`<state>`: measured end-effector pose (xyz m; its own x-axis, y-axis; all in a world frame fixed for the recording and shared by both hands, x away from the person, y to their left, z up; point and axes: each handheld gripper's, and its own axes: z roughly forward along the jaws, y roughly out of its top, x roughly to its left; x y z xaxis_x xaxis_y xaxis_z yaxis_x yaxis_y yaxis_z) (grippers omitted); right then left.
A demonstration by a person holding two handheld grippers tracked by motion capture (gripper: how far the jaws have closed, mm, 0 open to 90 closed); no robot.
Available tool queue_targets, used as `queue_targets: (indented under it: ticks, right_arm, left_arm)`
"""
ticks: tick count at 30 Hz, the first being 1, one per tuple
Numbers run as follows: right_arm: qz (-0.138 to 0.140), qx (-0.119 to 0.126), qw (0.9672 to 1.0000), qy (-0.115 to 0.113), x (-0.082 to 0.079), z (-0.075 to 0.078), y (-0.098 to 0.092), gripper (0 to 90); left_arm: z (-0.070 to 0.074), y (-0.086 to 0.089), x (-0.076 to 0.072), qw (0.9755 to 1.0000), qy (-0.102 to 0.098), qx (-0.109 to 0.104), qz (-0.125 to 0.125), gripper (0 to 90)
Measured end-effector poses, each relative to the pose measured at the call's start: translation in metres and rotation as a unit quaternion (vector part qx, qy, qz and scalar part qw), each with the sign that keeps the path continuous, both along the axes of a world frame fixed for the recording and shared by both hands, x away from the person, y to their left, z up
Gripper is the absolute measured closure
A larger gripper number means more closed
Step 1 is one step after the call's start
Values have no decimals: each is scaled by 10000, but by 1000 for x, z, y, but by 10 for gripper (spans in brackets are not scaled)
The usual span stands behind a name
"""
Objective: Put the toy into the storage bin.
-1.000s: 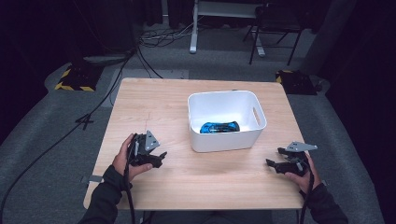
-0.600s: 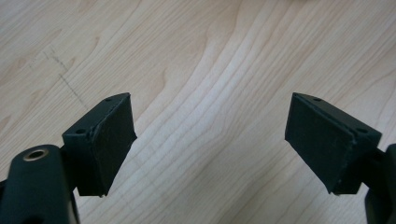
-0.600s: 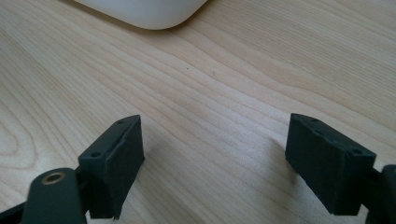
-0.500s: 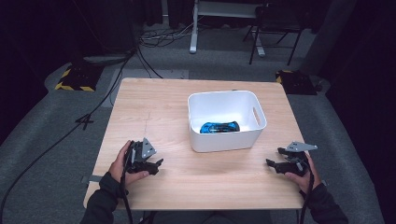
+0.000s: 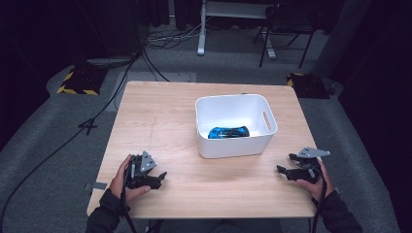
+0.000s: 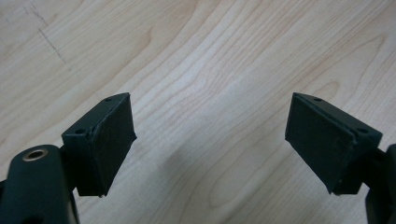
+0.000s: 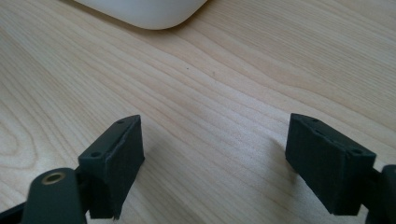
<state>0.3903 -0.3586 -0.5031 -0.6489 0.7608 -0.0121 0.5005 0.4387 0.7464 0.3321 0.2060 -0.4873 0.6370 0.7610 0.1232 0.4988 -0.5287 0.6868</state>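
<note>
Left gripper (image 6: 210,140): jaws spread wide apart, nothing between them, over bare pale wood grain. Right gripper (image 7: 215,158): jaws likewise wide apart and empty, with the rounded corner of a white bin (image 7: 144,11) just ahead on the table.

In the high view, the left gripper (image 5: 154,175) sits low at the near left of the table (image 5: 160,121), held by the left hand (image 5: 124,179); the right gripper (image 5: 287,170) sits at the near right, held by the right hand (image 5: 313,182). Both are well apart from the bin (image 5: 235,145), which stands right of the table's centre. A blue toy car (image 5: 228,132) lies on the bin's floor.

Surface: light wood, square-cornered, with a faint dark scratch (image 6: 49,39). Room: grey carpet, dark surroundings, black cables (image 5: 97,116) trailing across the floor, a yellow-and-black striped block (image 5: 77,82) at far left, and a chair (image 5: 286,29) beside a white desk leg (image 5: 200,26) beyond.
</note>
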Motion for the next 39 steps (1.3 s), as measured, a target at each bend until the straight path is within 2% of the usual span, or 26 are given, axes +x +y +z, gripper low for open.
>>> queue_targets:
  ticks: [3, 7, 9, 10, 12, 15, 39]
  right_arm:
    - [0, 0, 10000, 1, 0, 0, 0, 195]
    - [1, 0, 10000, 0, 0, 0, 0, 194]
    - [11, -4, 10000, -8, 0, 0, 0, 195]
    - [9, -2, 10000, -2, 0, 0, 0, 195]
    - [8, 0, 10000, -3, 0, 0, 0, 195]
    - [20, -10, 10000, -5, 0, 0, 0, 195]
    - [6, -15, 10000, 3, 0, 0, -1, 191]
  left_arm:
    - [-5, 2, -2, 9999, 97, -21, 133, 161]
    - [-11, 7, -7, 9987, 288, -291, 311, 163]
    - [-13, 10, -8, 9982, 357, -329, 339, 162]
    - [-15, 10, -9, 9973, 404, -448, 426, 159]
    - [-15, 13, -10, 9953, 518, -541, 608, 155]
    - [-15, 12, -11, 9942, 466, -552, 797, 154]
    - [-15, 11, -10, 9938, 499, -591, 799, 148]
